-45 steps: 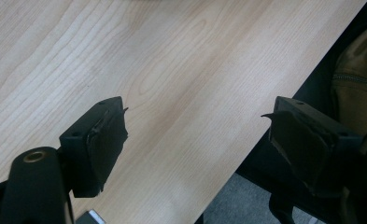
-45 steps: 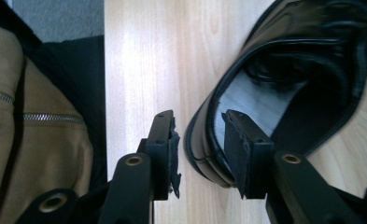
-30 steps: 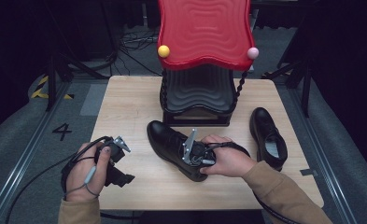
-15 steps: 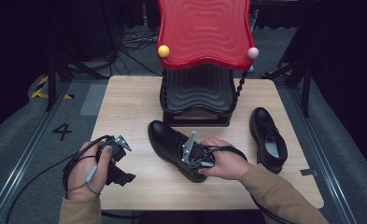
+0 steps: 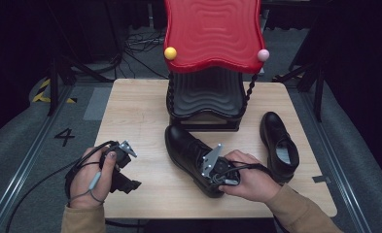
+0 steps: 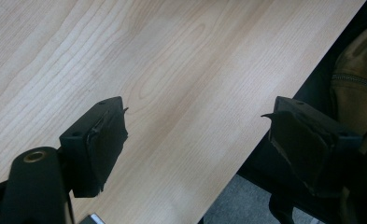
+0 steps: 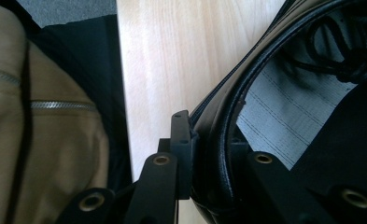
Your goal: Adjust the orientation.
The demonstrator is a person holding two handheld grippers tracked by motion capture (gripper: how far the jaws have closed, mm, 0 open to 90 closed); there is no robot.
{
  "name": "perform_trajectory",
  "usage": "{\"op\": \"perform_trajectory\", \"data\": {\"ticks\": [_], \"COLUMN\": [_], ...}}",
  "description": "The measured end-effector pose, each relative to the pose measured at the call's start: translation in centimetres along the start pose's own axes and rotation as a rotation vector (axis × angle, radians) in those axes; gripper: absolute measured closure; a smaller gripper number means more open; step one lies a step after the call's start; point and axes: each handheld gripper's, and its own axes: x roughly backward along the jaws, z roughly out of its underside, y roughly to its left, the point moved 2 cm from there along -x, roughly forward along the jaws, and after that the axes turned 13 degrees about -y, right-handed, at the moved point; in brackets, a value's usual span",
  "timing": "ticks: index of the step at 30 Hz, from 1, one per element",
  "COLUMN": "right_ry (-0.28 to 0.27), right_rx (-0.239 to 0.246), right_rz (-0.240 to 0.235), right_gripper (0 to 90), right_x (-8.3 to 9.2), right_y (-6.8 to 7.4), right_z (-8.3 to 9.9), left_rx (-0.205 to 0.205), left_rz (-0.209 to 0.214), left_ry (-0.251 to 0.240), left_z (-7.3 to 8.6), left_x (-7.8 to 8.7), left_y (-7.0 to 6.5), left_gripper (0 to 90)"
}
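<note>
The pale wooden worktop (image 5: 140, 111) carries, at its far edge, a black ribbed shoe rack (image 5: 205, 99) under a wavy red plastic top shelf (image 5: 213, 34) with a yellow ball (image 5: 170, 53) and a pink ball (image 5: 263, 55) at its front corners. In front of the rack lies a black leather lace-up shoe (image 5: 188, 150), toe towards the rack, and its twin, the second black leather shoe (image 5: 278, 145), rests well apart near the right edge. The right gripper (image 7: 195, 140) is clamped on the heel collar of the nearer shoe, one jaw outside the leather and one inside against the grey lining; its jaws have just been closing onto that rim. The left gripper (image 6: 195, 135) hangs idle over the near left part of the worktop, jaws wide apart with nothing between them. By my reading the grasp is made, but neither shoe is on the rack yet, so lifting and placing both is left.
</note>
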Motion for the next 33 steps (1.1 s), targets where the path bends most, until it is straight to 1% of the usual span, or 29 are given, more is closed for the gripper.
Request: {"op": "perform_trajectory", "data": {"ticks": [5, 9, 11, 12, 13, 15, 17, 18, 20, 22, 25, 26, 27, 28, 29, 30, 32, 33], "right_ry": [-0.008, -0.008, -0.008, -0.019, -0.026, -0.025, -0.018, -0.016, -0.008, 0.000, 0.005, 0.016, 0.025, 0.030, 0.023, 0.023, 0.001, -0.036], "right_rx": [-0.028, -0.086, -0.107, -0.124, -0.127, -0.161, -0.159, -0.171, -0.184, -0.201, -0.195, -0.186, -0.184, -0.187, -0.191, -0.207, -0.229, -0.247], "right_rz": [0.029, 0.056, 0.074, 0.087, 0.099, 0.122, 0.128, 0.134, 0.142, 0.161, 0.171, 0.169, 0.174, 0.170, 0.175, 0.176, 0.185, 0.190], "right_gripper": [79.6, 79.2, 78.8, 78.5, 78.1, 77.8, 77.7, 77.7, 77.6, 76.9, 77.0, 77.0, 76.9, 76.8, 76.6, 76.4, 73.1, 71.1], "right_x": [1.2, 2.0, 2.1, 2.1, 2.2, 2.1, 2.2, 2.1, 1.9, 1.6, 1.3, 1.2, 1.1, 1.0, 0.9, 0.9, 1.0, 1.2], "right_y": [0.7, 0.7, 0.6, 0.4, 0.3, 0.1, 0.0, -0.2, -0.3, -0.3, -0.3, -0.3, -0.2, -0.2, -0.3, -0.3, -0.3, -0.2], "right_z": [1.5, 2.8, 3.3, 3.6, 3.9, 4.3, 4.5, 4.7, 5.1, 5.6, 5.8, 5.9, 6.1, 6.2, 6.4, 6.5, 6.5, 6.4], "left_rx": [0.000, -0.001, -0.002, -0.004, -0.006, -0.002, 0.006, 0.001, 0.004, 0.005, 0.007, 0.006, 0.008, 0.008, 0.009, 0.006, 0.009, 0.010], "left_rz": [0.005, 0.005, 0.005, 0.006, 0.009, 0.010, 0.005, 0.005, 0.005, 0.006, 0.004, 0.004, 0.005, 0.006, 0.006, 0.006, 0.006, 0.005], "left_ry": [0.001, 0.005, 0.007, 0.008, 0.007, 0.006, 0.010, 0.009, 0.009, 0.005, 0.004, 0.004, 0.006, 0.005, 0.006, 0.005, 0.010, 0.012], "left_z": [-0.2, -0.2, -0.3, -0.3, -0.3, -0.3, -0.2, -0.1, -0.1, 0.0, 0.0, 0.0, 0.0, 0.0, 0.0, 0.0, 0.0, 0.0], "left_x": [-0.1, -0.2, -0.3, -0.3, -0.3, -0.3, -0.3, -0.3, -0.3, -0.3, -0.2, -0.2, -0.2, -0.2, -0.2, -0.3, -0.3, -0.4], "left_y": [-0.2, -0.2, -0.1, -0.1, -0.1, -0.1, 0.0, 0.1, 0.1, 0.1, 0.1, 0.1, 0.1, 0.0, 0.0, 0.1, 0.1, 0.1], "left_gripper": [19.5, 19.5, 19.5, 19.6, 19.6, 19.5, 19.5, 19.6, 19.6, 19.6, 19.6, 19.6, 19.6, 19.5, 19.5, 19.5, 19.5, 19.6]}}
